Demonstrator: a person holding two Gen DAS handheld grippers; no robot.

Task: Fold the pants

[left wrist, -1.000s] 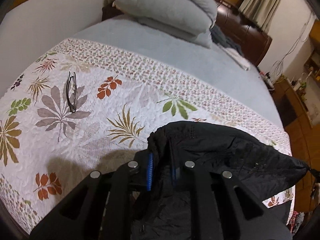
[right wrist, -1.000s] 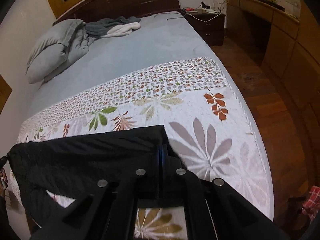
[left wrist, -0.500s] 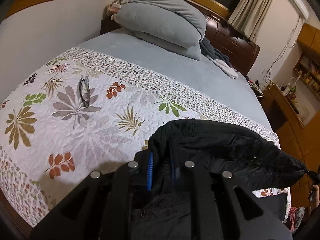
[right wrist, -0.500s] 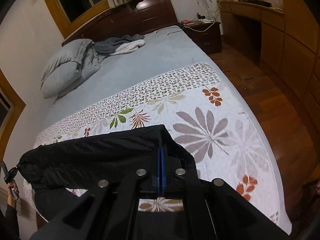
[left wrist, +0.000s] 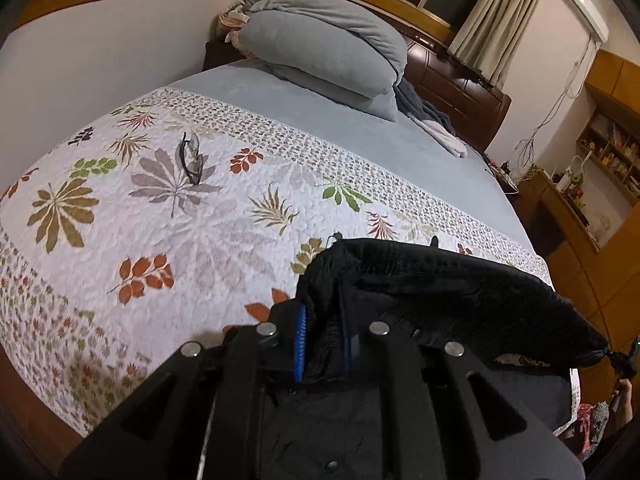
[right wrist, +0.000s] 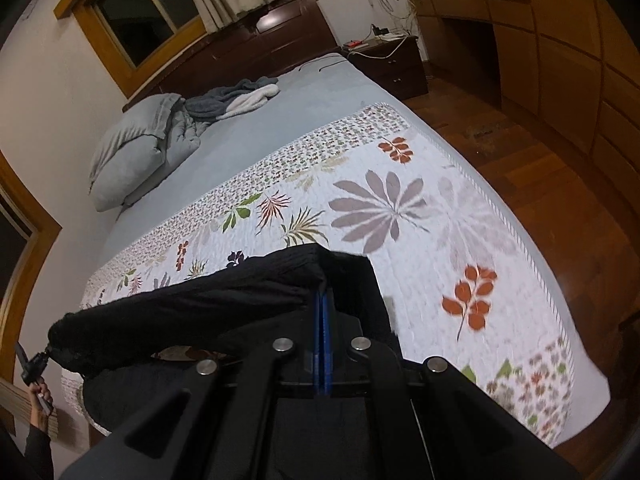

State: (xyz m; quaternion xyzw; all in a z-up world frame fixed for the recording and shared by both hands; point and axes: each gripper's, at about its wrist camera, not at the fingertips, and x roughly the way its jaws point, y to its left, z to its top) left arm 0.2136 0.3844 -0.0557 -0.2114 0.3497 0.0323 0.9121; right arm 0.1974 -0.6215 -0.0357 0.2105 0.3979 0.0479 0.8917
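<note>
The black pants (left wrist: 440, 284) hang stretched between my two grippers above the foot of the bed. My left gripper (left wrist: 322, 340) is shut on one bunched corner of their edge, with black cloth between the blue pads. In the right wrist view, my right gripper (right wrist: 323, 320) is shut on the other corner of the pants (right wrist: 200, 304), its blue pads pressed together on the cloth. The far end of the edge in each view runs to the other gripper. The lower part of the pants hangs out of sight below the grippers.
The bed carries a white leaf-print quilt (left wrist: 160, 220) over a grey sheet (left wrist: 360, 136). A pair of glasses (left wrist: 190, 158) lies on the quilt at left. Grey pillows (left wrist: 328, 44) and a crumpled blanket (right wrist: 236, 98) sit by the headboard. Wooden floor (right wrist: 540, 152) and cabinets lie right.
Both grippers have risen and drawn back toward the foot of the bed with the pants still held. More of the quilt's near edge and the room now shows.
</note>
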